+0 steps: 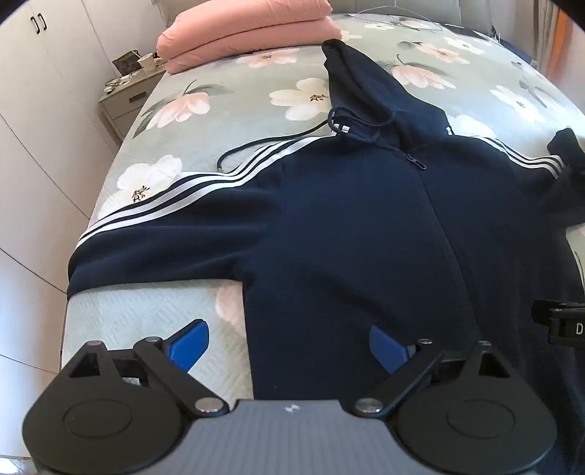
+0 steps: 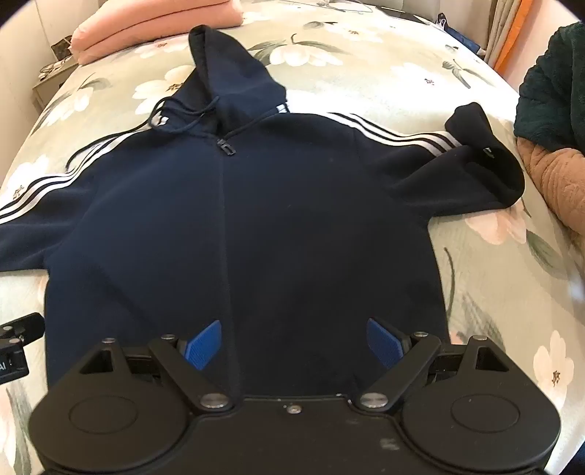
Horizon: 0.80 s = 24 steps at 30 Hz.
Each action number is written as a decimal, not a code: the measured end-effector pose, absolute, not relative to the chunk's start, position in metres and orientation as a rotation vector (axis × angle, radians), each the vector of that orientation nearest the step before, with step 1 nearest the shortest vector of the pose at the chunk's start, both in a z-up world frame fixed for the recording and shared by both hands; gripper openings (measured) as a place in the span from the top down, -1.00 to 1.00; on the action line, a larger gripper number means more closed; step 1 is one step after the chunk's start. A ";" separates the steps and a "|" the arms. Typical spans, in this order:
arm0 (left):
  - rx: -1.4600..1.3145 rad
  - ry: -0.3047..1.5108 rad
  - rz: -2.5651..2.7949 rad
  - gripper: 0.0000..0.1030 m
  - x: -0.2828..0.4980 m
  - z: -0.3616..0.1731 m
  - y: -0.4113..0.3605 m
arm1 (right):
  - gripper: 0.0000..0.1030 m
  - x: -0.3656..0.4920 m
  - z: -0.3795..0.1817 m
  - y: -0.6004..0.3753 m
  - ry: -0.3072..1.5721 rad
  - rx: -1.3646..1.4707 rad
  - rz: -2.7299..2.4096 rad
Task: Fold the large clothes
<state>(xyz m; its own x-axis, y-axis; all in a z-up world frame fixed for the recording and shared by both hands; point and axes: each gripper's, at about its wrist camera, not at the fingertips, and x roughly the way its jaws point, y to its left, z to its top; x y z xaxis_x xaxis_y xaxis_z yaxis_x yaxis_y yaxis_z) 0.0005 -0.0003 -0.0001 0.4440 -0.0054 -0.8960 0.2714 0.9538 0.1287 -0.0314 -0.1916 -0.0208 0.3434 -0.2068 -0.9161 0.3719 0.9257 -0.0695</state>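
hoodie (image 2: 292, 219), one, two sleeves spread, three stripes each

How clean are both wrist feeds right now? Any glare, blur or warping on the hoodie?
Left wrist view: sharp, even daylight, no glare; fisheye bows the bed's edge. Right wrist view: warmer tint, the navy hoodie so dark its folds barely read, bedspread smeared at far right. Corners vignetted black in both.

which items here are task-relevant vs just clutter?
Belongs to the job:
- navy hoodie, spread flat and zipped on the floral bedspread
- left gripper, open
- right gripper, open

Just lying about:
- folded pink quilt
- nightstand
- dark green fleece
- brown quilted cover
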 end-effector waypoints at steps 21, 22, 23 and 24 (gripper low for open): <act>0.045 0.973 -0.147 -0.75 -0.017 0.067 0.028 | -0.98 -0.027 -0.006 -0.167 1.059 0.457 0.024; 0.046 0.962 -0.111 -0.75 -0.015 0.072 0.033 | -0.98 -0.023 0.000 -0.163 1.052 0.467 0.062; 0.045 0.954 -0.086 -0.75 -0.014 0.076 0.036 | -0.98 -0.020 0.001 -0.156 1.043 0.464 0.080; 0.040 0.949 -0.063 -0.75 -0.012 0.079 0.040 | -0.98 -0.019 0.005 -0.152 1.032 0.456 0.101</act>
